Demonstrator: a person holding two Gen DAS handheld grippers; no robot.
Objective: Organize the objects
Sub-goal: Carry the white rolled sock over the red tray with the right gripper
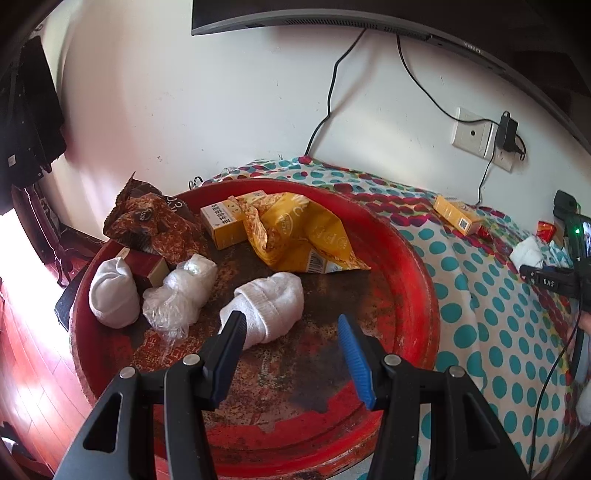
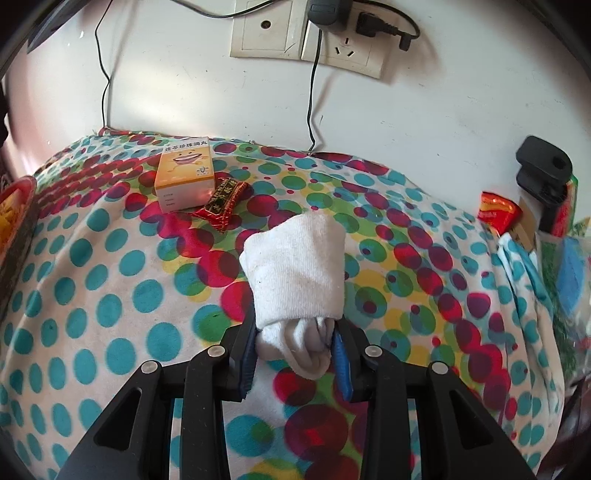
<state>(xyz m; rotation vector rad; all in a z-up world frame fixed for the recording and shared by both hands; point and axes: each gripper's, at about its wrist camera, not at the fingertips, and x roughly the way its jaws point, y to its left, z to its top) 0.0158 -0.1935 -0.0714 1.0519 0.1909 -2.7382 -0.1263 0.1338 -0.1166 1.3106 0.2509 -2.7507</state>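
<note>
Right tool (image 2: 295,345), nearest my lens: its jaws are clamped on the open end of a rolled white sock (image 2: 295,273), blue pads pressed into the fabric on both sides. That sock lies on the dotted cloth (image 2: 110,295) that covers the worktop, its rolled body pointing away from me.

Beyond it on the cloth, toward the wall:
- one orange medicine box (image 2: 184,179), standing upright;
- one dark red candy wrapper (image 2: 221,201), touching the box's right side;
- one red snack packet (image 2: 496,212) at the far right, beside a black clamp (image 2: 543,177);
- wall socket (image 2: 306,33) with two plugs and trailing cables.

Left tool (image 1: 291,325): I see its jaws standing apart with nothing between them, over the red tray (image 1: 413,266). Its left finger sits in front of a second rolled white sock (image 1: 269,302); I cannot tell whether they touch.

Tray contents, outward from the left tool:
- clear plastic bundle (image 1: 181,291), just left of that sock;
- a third white sock ball (image 1: 112,295), at the tray's left edge;
- dark red box (image 1: 147,267), between bundle and sock ball;
- yellow snack bag (image 1: 303,232), crumpled, toward the back;
- yellow box (image 1: 223,223), just left of the bag;
- brown wrapper (image 1: 147,221), at the back left rim.
</note>
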